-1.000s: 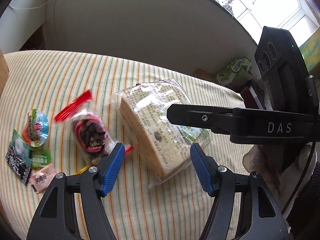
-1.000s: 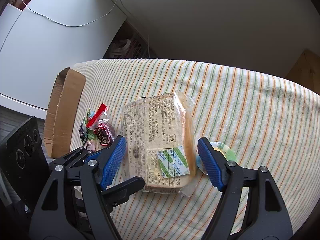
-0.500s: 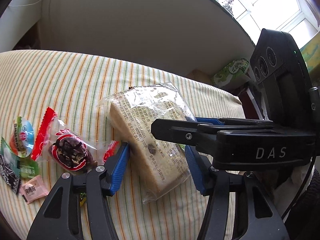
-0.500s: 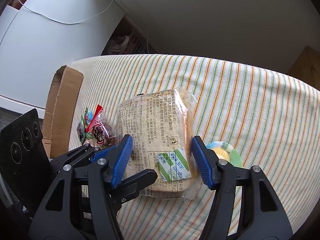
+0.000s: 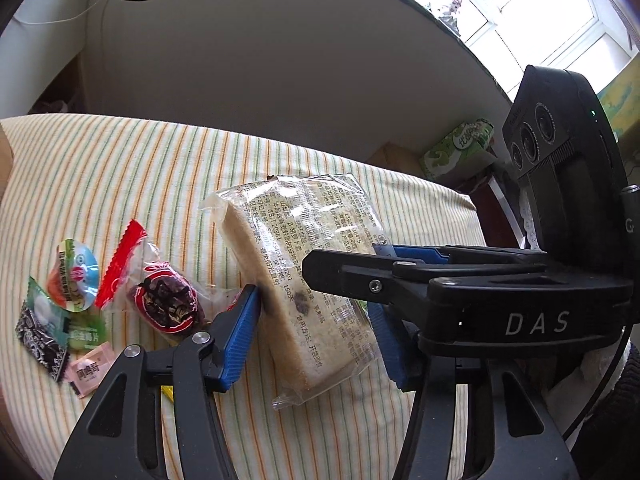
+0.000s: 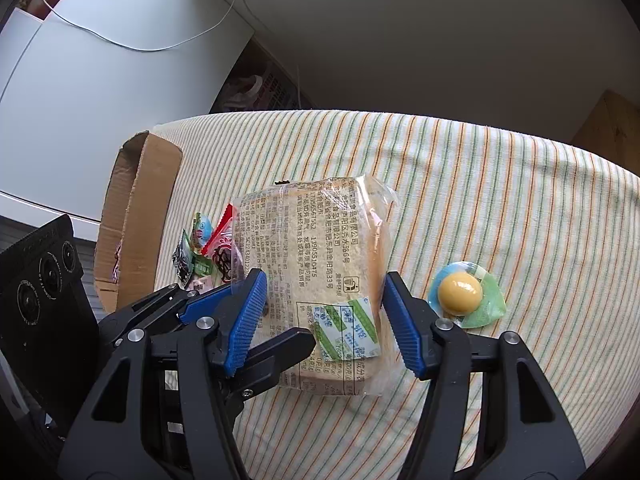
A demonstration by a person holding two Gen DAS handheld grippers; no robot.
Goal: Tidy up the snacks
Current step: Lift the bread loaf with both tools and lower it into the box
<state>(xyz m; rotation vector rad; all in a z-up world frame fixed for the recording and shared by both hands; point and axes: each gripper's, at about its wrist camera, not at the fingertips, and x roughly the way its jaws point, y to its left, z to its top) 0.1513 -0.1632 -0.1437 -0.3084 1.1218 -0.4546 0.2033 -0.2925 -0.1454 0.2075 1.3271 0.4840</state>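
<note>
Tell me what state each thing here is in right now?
Bread pack: sealed, lying flat on the striped cloth, between both grippers' fingers.
Left gripper: closed on the bread pack.
Right gripper: closed on the bread pack.
Cardboard box: open.
Jelly cup: sealed, lying alone, untouched.
Date packet: sealed, lying among small packets.

Glossy clear plastic wraps the bread loaf (image 6: 320, 280) on matt striped cloth (image 6: 500, 200), beside a rough cardboard box (image 6: 136, 216).
</note>
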